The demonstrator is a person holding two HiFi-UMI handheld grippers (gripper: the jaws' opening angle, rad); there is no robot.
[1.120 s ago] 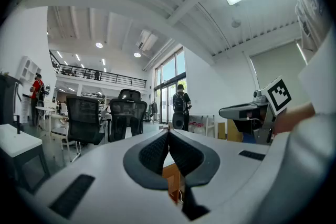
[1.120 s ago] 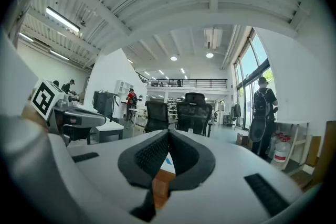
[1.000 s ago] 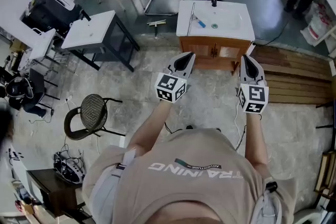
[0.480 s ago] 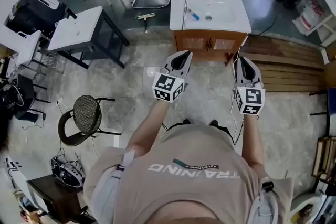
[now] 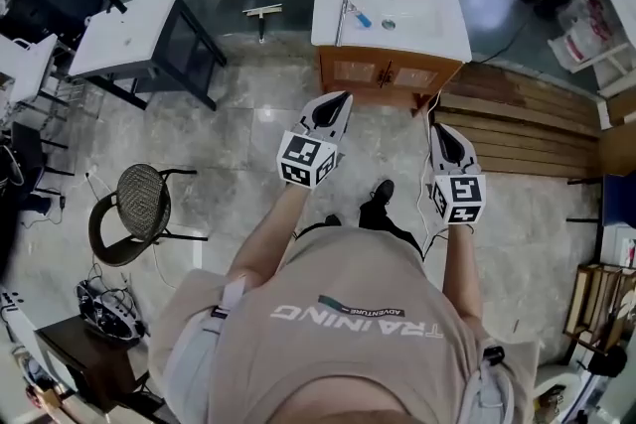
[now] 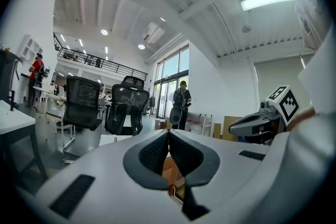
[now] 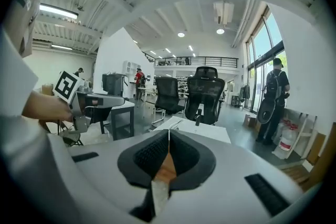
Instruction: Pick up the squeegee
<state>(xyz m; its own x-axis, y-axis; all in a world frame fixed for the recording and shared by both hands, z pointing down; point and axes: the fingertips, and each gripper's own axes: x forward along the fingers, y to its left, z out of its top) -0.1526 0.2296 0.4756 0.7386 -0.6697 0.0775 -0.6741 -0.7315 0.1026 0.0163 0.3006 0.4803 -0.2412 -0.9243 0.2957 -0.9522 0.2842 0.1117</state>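
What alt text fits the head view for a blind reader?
From above, a person holds the shut left gripper and right gripper toward a white sink on a wooden cabinet. A round chair stands at left.

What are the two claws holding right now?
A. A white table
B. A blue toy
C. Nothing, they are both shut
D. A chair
C: the left claw and the right claw each have their jaws pressed together at the tips, with nothing between them.
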